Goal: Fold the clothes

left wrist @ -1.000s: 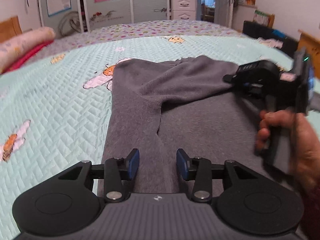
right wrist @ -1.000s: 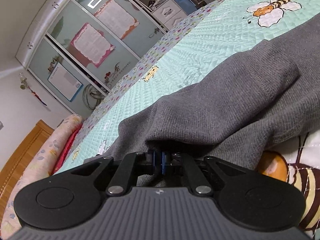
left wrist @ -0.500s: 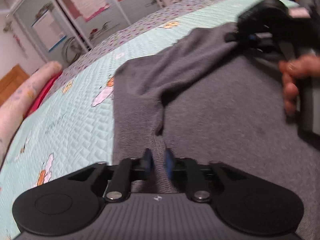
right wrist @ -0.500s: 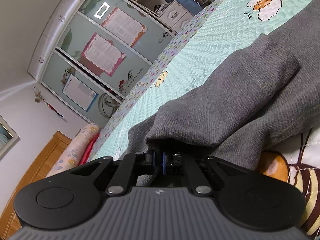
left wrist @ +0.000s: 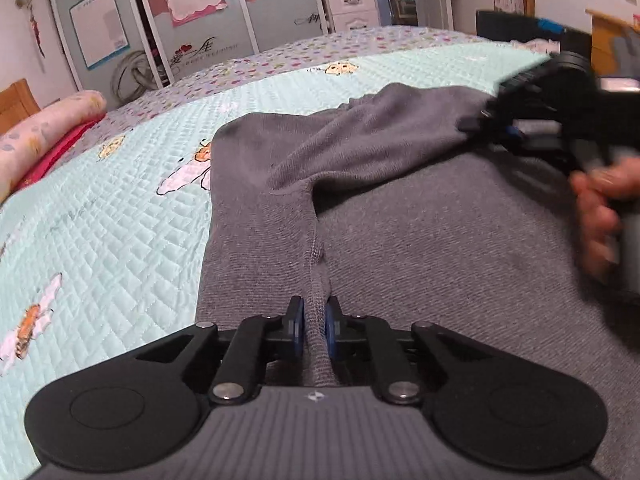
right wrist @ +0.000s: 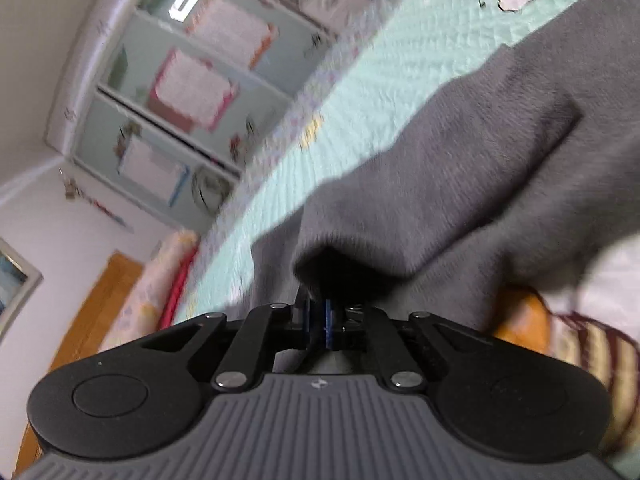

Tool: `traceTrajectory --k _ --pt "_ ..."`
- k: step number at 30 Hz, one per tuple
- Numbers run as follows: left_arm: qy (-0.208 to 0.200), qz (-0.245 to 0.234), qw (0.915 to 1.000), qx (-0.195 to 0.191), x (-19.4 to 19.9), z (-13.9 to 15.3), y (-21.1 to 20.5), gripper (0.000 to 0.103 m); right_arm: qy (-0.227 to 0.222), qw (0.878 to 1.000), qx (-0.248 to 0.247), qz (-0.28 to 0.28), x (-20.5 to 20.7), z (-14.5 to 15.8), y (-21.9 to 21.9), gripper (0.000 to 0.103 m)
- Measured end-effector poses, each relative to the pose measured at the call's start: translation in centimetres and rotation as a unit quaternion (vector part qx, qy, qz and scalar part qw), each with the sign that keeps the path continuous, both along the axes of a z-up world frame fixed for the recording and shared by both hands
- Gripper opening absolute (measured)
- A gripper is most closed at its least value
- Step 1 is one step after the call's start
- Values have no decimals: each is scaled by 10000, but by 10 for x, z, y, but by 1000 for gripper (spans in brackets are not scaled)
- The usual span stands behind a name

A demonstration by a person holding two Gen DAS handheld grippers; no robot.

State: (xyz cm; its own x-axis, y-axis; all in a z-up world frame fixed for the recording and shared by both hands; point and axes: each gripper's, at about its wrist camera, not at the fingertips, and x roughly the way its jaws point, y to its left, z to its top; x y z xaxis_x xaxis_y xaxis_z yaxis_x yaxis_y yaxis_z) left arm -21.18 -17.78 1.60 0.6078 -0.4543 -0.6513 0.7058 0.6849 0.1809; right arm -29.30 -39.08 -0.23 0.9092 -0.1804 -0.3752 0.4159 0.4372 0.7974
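Note:
A grey knit sweater [left wrist: 420,232] lies flat on the mint quilt [left wrist: 100,220]. One sleeve [left wrist: 380,136] is drawn across its body toward the right. My left gripper [left wrist: 314,316] is shut on a raised ridge of fabric along the side seam, near the sweater's left edge. At the right, a person's hand [left wrist: 600,200] holds my right gripper [left wrist: 500,124], which grips the sleeve end. In the right wrist view the sleeve [right wrist: 440,184] drapes over my right gripper [right wrist: 317,318]; its jaws are opening slightly with fabric still between the pads.
A rolled floral pillow [left wrist: 44,120] lies at the bed's far left. Beyond the bed stand wardrobe doors with posters [left wrist: 192,20] and a white chest of drawers [left wrist: 352,0]. Dark furniture [left wrist: 516,30] sits at the far right.
My left gripper has shut on the seam fold, its pads having stood apart a second ago. The right gripper has rolled and lifted the sleeve end a little; its view is now blurred.

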Motion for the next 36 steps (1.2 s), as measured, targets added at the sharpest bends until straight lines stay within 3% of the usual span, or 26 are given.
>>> traceTrajectory --k 2,5,7,9,11,16,20,24,26,30,32,35,36 --pt "25 27 9997 -229 0 -2 6 11 234 9995 -13 200 -14 10 8 22" --pt "7 38 9987 -512 -3 -4 10 15 235 9936 -651 895 -24 38 31 25" --pt "126 23 9975 -699 -4 -4 14 18 196 9801 -1218 1554 -7 60 47 29" --pt "377 85 9946 -967 3 -2 20 21 -2 9645 -1455 2202 38 76 50 41" --pt "596 156 9906 -1220 6 0 28 21 -122 9478 -1684 2704 89 91 51 45" --pt "1106 325 9758 -1857 5 13 61 23 564 9055 -2507 3378 225 106 59 45" --pt "1292 443 9704 -1989 -1 15 79 28 1208 8819 -2548 3779 288 92 70 45" --pt "1389 541 9638 -2210 -1 25 97 28 1869 8495 -2692 4134 318 71 80 45" --pt "1365 661 9623 -2259 2 28 107 35 2051 8418 -2813 4126 325 67 82 45" --pt "1405 800 9613 -2230 7 25 123 39 2066 8367 -2502 4412 335 65 78 45" --pt "1490 673 9603 -2262 6 20 127 39 2359 8212 -2452 4581 339 61 81 45" --pt "1245 333 9711 -2007 -6 18 114 41 2430 8165 -2349 4681 334 56 80 44" --pt "1126 254 9753 -1885 -11 16 109 44 2391 8180 -2354 4672 332 56 80 33"
